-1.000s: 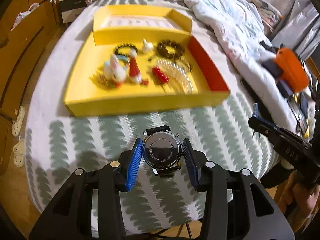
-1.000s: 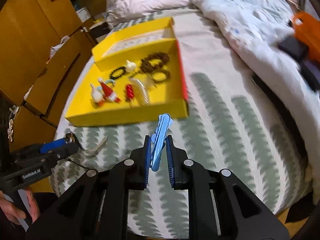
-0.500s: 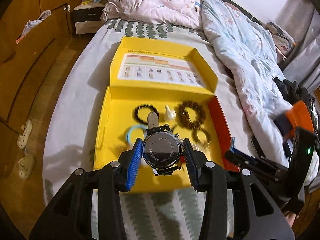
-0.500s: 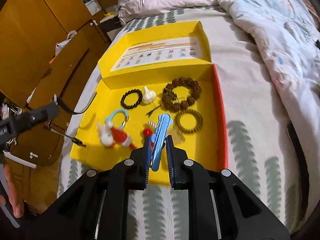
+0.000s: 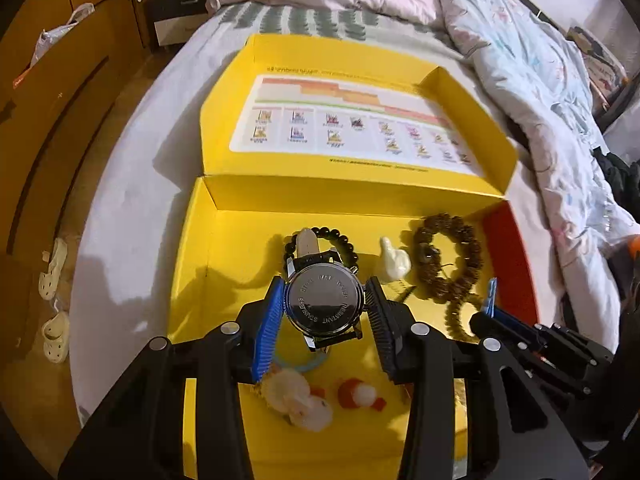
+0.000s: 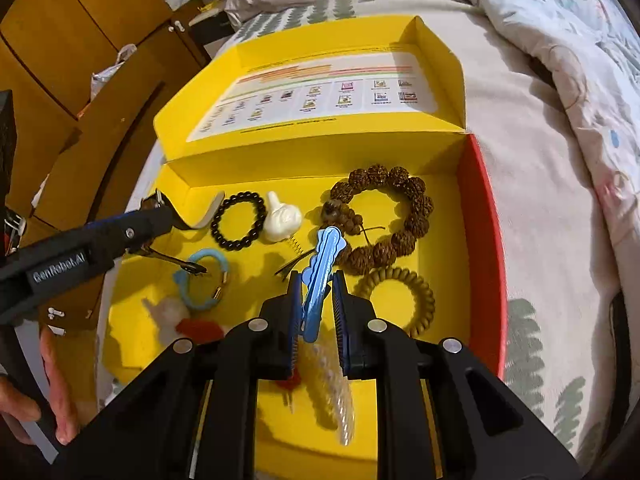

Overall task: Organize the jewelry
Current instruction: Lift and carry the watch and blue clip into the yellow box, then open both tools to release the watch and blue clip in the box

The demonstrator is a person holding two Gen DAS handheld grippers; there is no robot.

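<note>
- Your left gripper is closed on the watch. The pads press the sides of the round case, and the engraved case back faces the camera.
- The watch hangs above the near-middle floor of the yellow box; it does not touch the floor as far as I can see. Its long axis, the strap line, runs away from you: the pale strap end points to the far wall of the box and covers part of the black bead bracelet.
- Your right gripper is closed tight on the blue hair clip. The clip stands between the pads with its long axis along the fingers, and its scalloped end points away, toward the brown bead bracelet.
- In the box already lie the light blue ring, the coiled hair tie, the clear comb, the white figure and some plush pieces near the front wall.
- I judge the task is well advanced: many pieces are inside, and the watch and the clip are above the box but not yet put down. What remains is to lower and release both.
- Farther away, the open lid lies flat on the bed.
</note>
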